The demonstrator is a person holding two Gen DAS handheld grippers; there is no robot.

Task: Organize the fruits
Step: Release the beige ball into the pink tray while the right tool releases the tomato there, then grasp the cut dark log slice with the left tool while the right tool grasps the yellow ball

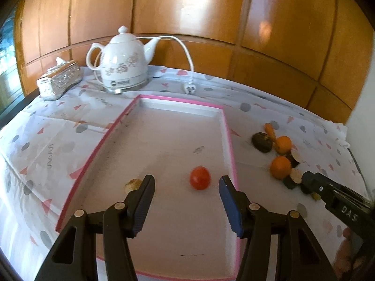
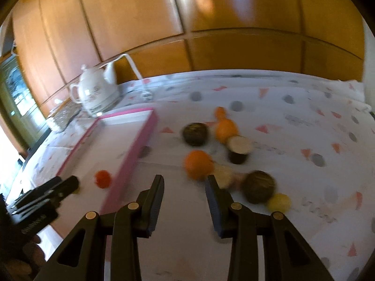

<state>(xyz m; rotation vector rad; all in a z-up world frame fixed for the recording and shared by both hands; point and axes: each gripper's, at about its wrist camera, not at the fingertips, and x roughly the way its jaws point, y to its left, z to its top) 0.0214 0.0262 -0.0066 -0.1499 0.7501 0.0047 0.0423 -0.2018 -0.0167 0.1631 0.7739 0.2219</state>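
Observation:
A red tomato lies inside the white tray with a pink rim; just in front of it my left gripper is open and empty. A small tan piece peeks out from behind its left finger. On the cloth to the right of the tray lies a pile of fruit: oranges, dark round fruits, a yellow one and a cut piece. My right gripper is open beside the tray, close to the nearest orange, with nothing between its fingers.
A white kettle with its cord and plug, and a sparkly tissue box, stand at the back left. Behind the table are wooden panels. The patterned cloth covers the table out to its right edge.

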